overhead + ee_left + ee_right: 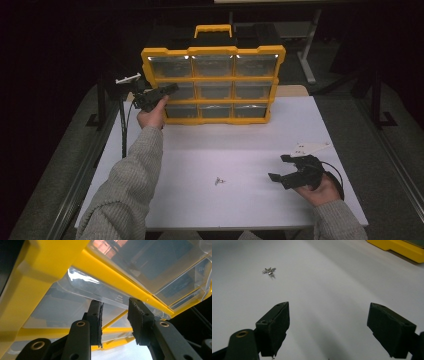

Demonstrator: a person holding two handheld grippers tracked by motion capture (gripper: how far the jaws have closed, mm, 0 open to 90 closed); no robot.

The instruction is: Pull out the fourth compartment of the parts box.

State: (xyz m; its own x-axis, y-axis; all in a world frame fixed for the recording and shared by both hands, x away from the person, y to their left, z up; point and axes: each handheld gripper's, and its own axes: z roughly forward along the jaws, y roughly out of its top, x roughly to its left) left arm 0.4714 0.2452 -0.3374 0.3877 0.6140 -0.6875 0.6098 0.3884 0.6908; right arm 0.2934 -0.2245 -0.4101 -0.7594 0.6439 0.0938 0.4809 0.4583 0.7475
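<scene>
A yellow organiser case (232, 51) with clear drawers stands upright at the back of the white table. My left gripper (167, 91) is up against its left column, at the middle drawer (186, 93). In the left gripper view the jaws (115, 301) stand a short way apart, their tips at the clear drawer front (62, 307) under a yellow crossbar (112, 275); nothing is visibly pinched. My right gripper (278, 167) hovers low at the front right, open wide (329, 306) and empty. A few small metal screws (219, 180) (269, 271) lie ahead of it.
The case's carrying handle (213, 29) sticks up at the back. The table (225, 150) ends close behind the right hand. Dark floor and stand legs surround it. A corner of the yellow case (397, 247) shows far off in the right gripper view.
</scene>
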